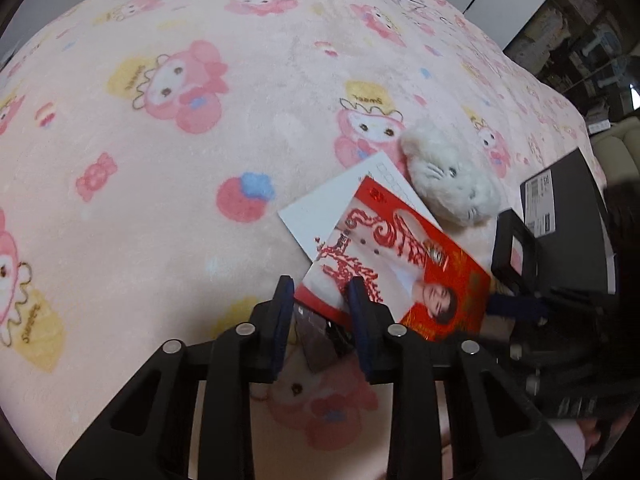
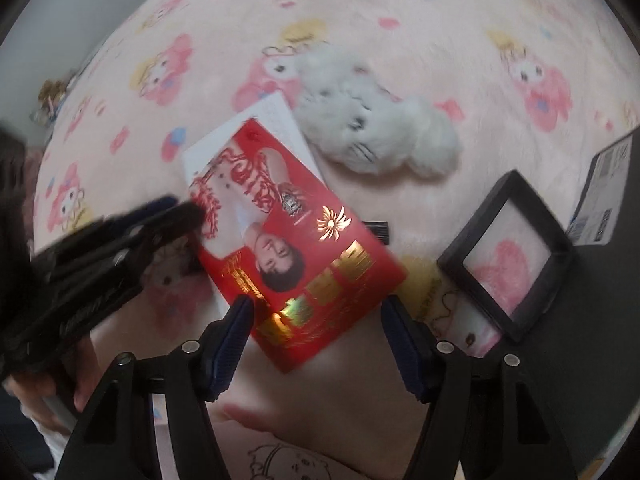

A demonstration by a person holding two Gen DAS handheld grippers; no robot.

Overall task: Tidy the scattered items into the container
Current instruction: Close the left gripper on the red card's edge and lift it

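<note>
Left gripper (image 1: 320,294) fingers parted around red card (image 1: 404,264) edge, contact unclear, right gripper (image 2: 318,318) fingers spread wide, "Sweet" printed on blanket (image 1: 160,208), box label (image 1: 540,204) illegible.

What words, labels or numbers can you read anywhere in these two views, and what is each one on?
"Sweet": on the yellow patches printed on the pink blanket, upside down in places.
Red card: large red and gold characters, too stylised and blurred to read.
White card beneath it: a row of small printed boxes, no legible text.
Label on the black box: barcode and small print, too small to read.
Nothing else carries text.
</note>
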